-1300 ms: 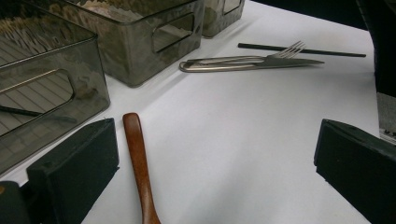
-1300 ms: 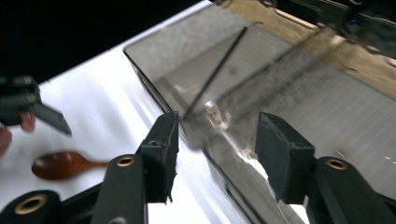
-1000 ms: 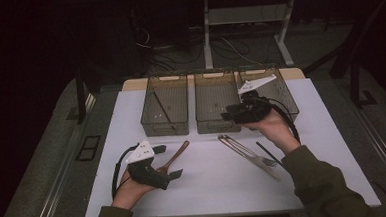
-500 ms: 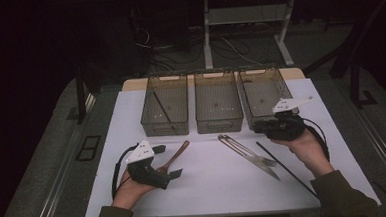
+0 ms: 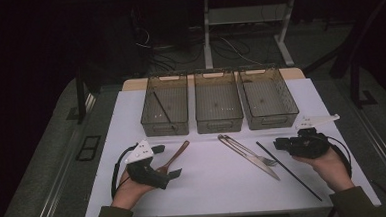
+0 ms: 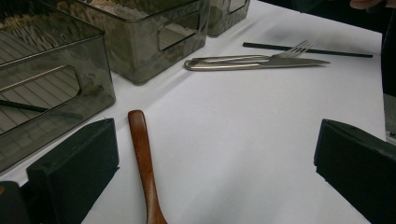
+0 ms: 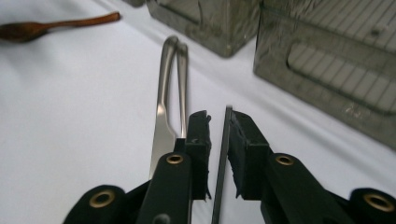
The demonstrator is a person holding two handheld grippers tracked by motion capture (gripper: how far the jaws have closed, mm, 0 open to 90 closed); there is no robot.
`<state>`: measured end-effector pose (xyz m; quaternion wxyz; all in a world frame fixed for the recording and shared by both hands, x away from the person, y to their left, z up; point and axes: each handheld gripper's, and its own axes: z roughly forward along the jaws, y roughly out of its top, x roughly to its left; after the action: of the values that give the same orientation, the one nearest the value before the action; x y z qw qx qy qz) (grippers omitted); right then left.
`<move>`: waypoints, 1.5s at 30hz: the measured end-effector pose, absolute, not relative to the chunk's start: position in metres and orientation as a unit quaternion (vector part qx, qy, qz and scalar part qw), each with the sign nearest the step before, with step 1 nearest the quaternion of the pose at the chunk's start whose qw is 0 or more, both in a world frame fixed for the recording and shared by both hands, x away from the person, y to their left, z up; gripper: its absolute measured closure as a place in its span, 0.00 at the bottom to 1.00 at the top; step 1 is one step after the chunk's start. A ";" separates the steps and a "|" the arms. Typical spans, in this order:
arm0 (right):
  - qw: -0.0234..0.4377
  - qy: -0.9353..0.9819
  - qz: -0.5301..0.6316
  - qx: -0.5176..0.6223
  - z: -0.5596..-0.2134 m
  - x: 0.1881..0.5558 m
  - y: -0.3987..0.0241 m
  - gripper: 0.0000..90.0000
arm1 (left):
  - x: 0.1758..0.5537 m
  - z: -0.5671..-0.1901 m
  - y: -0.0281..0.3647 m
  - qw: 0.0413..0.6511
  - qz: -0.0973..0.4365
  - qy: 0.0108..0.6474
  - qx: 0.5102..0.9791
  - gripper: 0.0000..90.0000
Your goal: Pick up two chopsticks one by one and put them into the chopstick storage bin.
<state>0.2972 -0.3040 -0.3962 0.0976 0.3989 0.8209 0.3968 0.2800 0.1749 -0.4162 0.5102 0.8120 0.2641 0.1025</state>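
At the bottom of my right gripper view, my right tongs (image 7: 217, 154) have just been narrowing and now stand nearly closed, with the black chopstick (image 7: 220, 154) in the slim gap between them; I cannot tell whether the pads press it. In the high view's lower left, my left tongs (image 5: 166, 162) gape wide around the wooden spoon (image 5: 174, 156) without touching it. Farther up the white bench (image 5: 210, 187), the knife (image 5: 248, 155) and fork (image 5: 256, 154) lie mid-frame, and three bins (image 5: 218, 99) line the upper centre.
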 end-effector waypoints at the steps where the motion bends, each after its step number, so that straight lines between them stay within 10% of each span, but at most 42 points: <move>1: 0.095 0.824 0.392 0.397 -0.398 0.295 -0.306 0.83 | 0.280 -0.416 0.175 0.510 0.103 0.264 0.812 0.00; 45: 0.110 0.859 0.280 0.415 -0.441 0.270 -0.304 0.94 | 0.279 -0.417 0.174 0.503 0.105 0.264 0.816 0.00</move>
<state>0.2695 -0.3041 -0.4406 0.1104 0.4146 0.8589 0.2797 0.2793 0.1743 -0.4172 0.5031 0.8164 0.2635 0.1045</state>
